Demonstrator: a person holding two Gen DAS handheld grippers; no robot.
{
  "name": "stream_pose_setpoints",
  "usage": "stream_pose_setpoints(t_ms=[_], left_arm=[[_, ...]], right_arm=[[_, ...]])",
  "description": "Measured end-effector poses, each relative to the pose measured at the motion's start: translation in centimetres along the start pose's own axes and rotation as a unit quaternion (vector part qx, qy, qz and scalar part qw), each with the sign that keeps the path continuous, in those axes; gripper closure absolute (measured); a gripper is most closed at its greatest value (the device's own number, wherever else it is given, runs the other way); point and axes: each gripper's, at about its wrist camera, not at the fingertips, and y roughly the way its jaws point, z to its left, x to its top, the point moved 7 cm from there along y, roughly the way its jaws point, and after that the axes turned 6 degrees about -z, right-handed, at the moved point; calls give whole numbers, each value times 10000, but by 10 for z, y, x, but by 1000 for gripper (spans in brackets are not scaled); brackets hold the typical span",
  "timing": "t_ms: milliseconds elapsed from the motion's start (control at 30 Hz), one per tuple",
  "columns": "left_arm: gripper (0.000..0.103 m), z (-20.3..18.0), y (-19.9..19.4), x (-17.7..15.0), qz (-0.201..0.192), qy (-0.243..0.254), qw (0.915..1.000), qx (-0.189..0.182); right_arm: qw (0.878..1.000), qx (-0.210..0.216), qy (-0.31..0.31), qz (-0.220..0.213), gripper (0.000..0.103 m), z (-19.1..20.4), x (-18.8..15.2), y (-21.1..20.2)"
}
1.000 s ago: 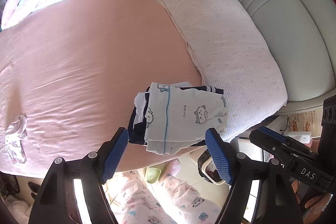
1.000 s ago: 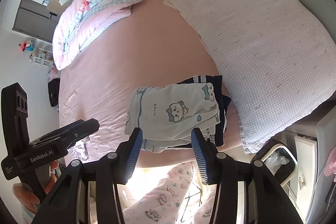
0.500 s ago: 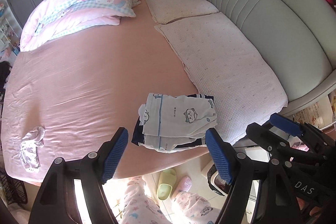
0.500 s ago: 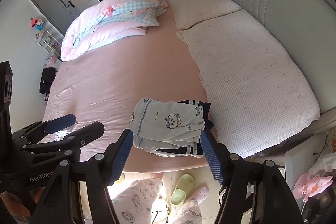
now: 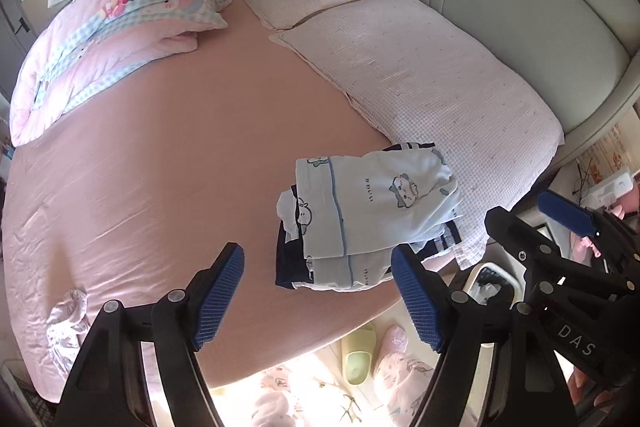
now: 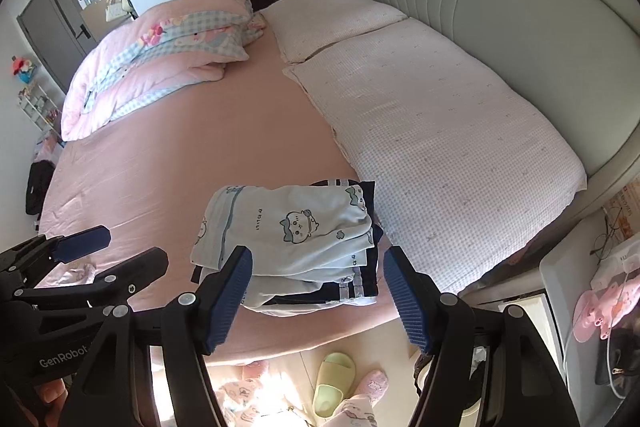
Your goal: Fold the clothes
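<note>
Blue-padded grippers parted above clothes

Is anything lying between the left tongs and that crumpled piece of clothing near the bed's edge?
Nothing visible does. The left tongs are open above the pink sheet, and only bare sheet lies between them and the crumpled garment. The folded stack sits off to the other side, out of that path.
</note>
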Motion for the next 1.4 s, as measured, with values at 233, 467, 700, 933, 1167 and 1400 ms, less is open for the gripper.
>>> stream_pose_setpoints(t_ms=[233,467,700,933,1167,1400], left_arm=[[28,27,18,-7,-175,593,9981,-54],[28,47,31,-25,-461,294,9982,240],[28,33,47,-56,-902,299,9947,387],[28,13,58,-97,-1392,549,9886,143],[28,-2,14,-139,-1584,399,9865,-90],[28,-19,-51,-163,-2084,733,9748,-310]], right_arm=[[9984,-429,236,-273,35,28,-12,11],[9981,-402,-19,-463,35,47,-25,23],[9956,-240,-247,-868,35,45,-52,31],[9915,-202,205,-1271,35,20,-99,40],[9872,-208,282,-1558,35,21,-139,3],[9802,-656,110,-1865,28,35,-156,-75]])
